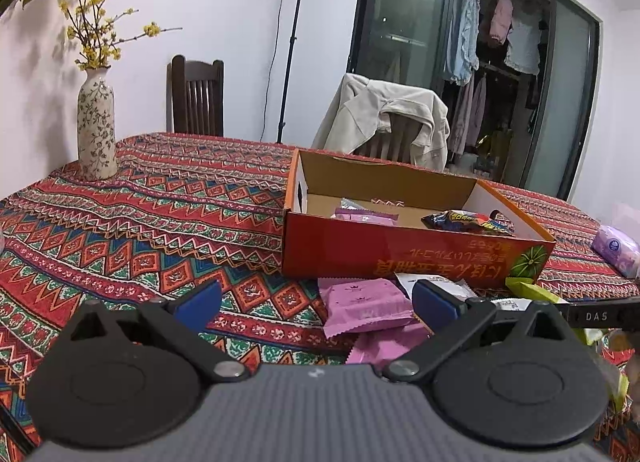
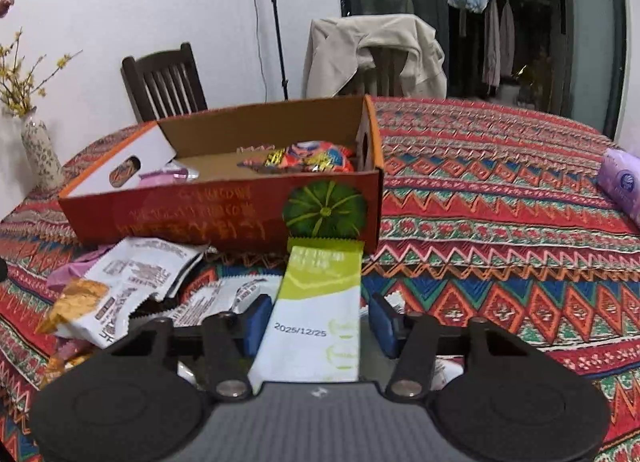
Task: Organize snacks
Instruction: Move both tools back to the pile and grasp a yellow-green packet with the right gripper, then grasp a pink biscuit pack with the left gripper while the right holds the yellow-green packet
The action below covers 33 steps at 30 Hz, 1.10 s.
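An open orange cardboard box [image 1: 400,252] [image 2: 224,210] stands on the patterned tablecloth and holds a pink packet [image 1: 366,217] and a dark colourful packet [image 1: 466,222] [image 2: 304,160]. My left gripper [image 1: 318,302] is open and empty above the cloth, with pink packets [image 1: 366,308] just right of centre between its fingers. My right gripper [image 2: 318,322] is open around a green and white packet [image 2: 316,310] dated 2025/12/25, which lies between the blue pads without touching both. White and orange snack packets [image 2: 120,290] lie to its left.
A flowered vase [image 1: 96,126] stands at the far left of the table. A purple tissue pack [image 1: 616,248] [image 2: 622,186] lies at the right. Two chairs, one draped with a beige jacket [image 1: 384,118], stand behind the table.
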{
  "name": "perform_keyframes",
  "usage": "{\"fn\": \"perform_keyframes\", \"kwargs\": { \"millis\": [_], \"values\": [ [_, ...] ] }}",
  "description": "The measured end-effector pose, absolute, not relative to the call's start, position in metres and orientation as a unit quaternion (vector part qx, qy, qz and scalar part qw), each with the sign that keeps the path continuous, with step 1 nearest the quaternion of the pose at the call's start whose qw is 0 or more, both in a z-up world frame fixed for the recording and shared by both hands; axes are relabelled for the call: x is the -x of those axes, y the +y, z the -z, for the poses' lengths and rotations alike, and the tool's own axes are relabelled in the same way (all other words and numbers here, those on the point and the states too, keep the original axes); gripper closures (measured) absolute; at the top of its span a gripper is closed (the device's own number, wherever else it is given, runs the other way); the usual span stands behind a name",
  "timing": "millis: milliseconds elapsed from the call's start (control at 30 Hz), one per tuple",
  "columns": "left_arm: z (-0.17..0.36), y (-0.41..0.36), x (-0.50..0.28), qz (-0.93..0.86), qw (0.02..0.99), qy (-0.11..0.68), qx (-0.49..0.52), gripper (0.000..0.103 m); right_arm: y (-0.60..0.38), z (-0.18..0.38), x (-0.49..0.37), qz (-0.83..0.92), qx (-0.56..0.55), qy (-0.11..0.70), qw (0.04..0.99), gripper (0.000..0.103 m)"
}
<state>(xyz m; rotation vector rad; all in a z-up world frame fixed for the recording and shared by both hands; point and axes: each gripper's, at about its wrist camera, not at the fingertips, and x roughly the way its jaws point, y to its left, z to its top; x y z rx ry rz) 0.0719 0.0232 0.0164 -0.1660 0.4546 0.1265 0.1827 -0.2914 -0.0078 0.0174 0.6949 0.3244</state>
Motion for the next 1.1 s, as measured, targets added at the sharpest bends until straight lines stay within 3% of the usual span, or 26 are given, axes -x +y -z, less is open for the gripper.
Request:
{"fn": "perform_keyframes", "kwargs": {
  "millis": [500,867,967,1067,1100],
  "values": [
    [-0.006,0.019,-0.13,-0.054,0.945,0.302,0.11,0.0,-0.313,-0.008,-0.149,-0.147,-0.027,0.24,0.959,0.066],
    [0.009,0.011,-0.158,-0.063,0.932,0.345,0.091,0.001,-0.308,-0.003,-0.155,-0.164,-0.03,0.242,0.956,0.066],
    [0.014,0.017,-0.157,-0.044,0.928,0.351,0.117,0.013,-0.308,0.0,-0.151,-0.169,-0.028,0.245,0.954,0.065],
    [0.019,0.022,-0.155,-0.022,0.922,0.359,0.143,0.039,-0.31,0.001,-0.146,-0.171,-0.034,0.246,0.954,0.065],
    [0.018,0.023,-0.154,-0.022,0.922,0.357,0.146,0.04,-0.311,0.001,-0.145,-0.171,-0.036,0.246,0.953,0.065]
  ]
}}
